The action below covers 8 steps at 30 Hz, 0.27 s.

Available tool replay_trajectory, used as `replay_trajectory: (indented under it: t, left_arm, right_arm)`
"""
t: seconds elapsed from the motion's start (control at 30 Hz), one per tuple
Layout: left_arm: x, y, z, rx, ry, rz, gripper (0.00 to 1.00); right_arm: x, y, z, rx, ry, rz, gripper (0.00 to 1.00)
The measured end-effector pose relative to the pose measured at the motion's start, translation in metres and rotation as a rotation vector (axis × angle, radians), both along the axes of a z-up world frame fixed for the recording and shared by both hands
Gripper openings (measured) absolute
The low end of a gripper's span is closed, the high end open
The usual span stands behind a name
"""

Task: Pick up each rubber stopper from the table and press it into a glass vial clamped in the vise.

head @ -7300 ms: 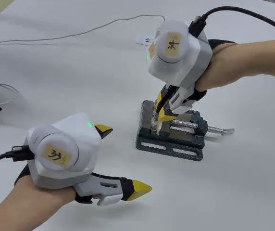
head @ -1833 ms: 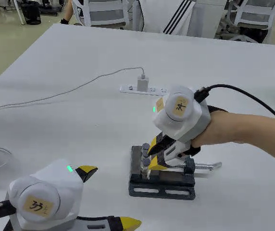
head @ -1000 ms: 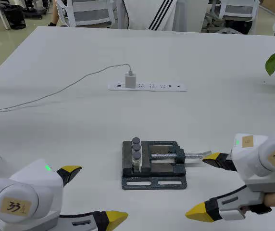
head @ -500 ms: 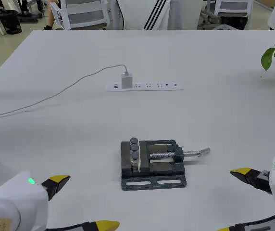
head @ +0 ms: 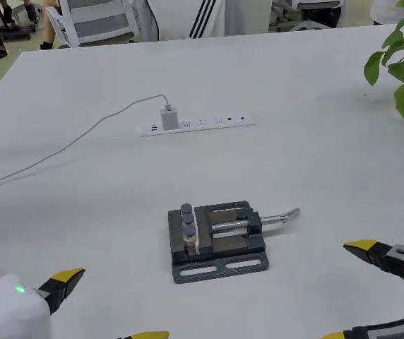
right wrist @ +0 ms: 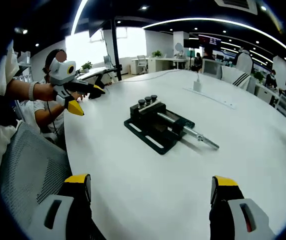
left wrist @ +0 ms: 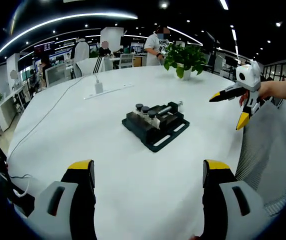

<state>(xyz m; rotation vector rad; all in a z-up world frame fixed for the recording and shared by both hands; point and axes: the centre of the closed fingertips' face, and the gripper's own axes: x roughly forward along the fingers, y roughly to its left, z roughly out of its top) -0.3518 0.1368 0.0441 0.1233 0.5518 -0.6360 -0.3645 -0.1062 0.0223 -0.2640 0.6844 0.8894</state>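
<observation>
Left gripper (left wrist: 148, 167): jaws wide apart, nothing between them. Right gripper (right wrist: 151, 180): jaws also spread, empty. Vise (head: 255, 244) sits on table (head: 315, 155), well ahead of both jaw pairs. It clamps a row of vials (head: 190, 244), dark stoppers (head: 187, 219) seated on top

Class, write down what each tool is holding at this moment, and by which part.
Nothing. The left tool and right tool are both open and empty, away from the vise with its stoppered vials.
</observation>
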Motion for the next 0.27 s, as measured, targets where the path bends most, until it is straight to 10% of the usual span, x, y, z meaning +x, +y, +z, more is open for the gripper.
replay_trajectory:
  t: [0.27]
  left_arm:
    - [-0.0027, -0.0059, -0.0023, -0.019, 0.011, 0.01, 0.89]
  right_arm:
    - [-0.0089, 0.0018, -0.0053, 0.019, 0.027, -0.017, 0.99]
